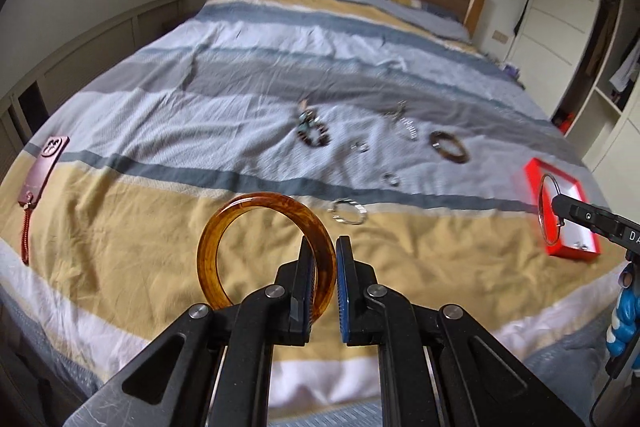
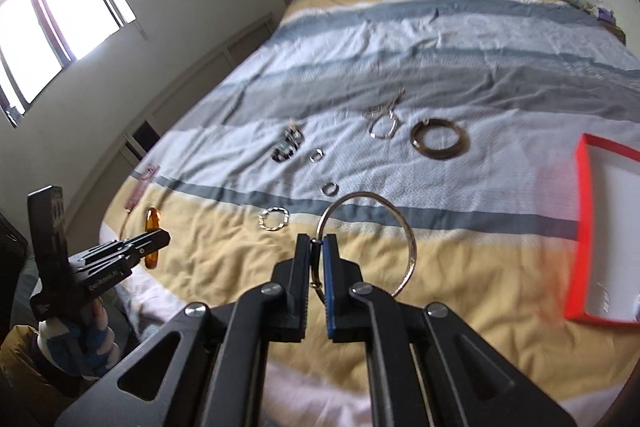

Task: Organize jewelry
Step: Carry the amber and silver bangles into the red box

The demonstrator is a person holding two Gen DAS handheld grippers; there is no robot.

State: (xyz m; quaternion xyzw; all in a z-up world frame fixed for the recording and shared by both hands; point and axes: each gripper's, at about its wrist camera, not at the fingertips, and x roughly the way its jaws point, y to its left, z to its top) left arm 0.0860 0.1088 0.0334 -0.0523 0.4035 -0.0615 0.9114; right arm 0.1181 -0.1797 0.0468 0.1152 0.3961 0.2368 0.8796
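My left gripper [image 1: 325,247] is shut on an amber bangle [image 1: 224,227] and holds it upright above the yellow stripe of the bed; it also shows in the right wrist view [image 2: 153,223]. My right gripper [image 2: 318,241] is shut on a thin silver hoop bangle [image 2: 400,223], held above the bed; it shows in the left wrist view [image 1: 542,203] in front of the red jewelry box [image 1: 534,183]. The red box with a white inside [image 2: 580,227] lies to the right.
On the bedspread lie a twisted silver bracelet [image 1: 347,211], a dark brown bangle [image 2: 439,138], a beaded bracelet [image 1: 313,135], two small rings [image 2: 330,188] [image 2: 316,155] and a silver chain [image 2: 384,119]. A reddish phone [image 1: 44,167] lies at the left edge.
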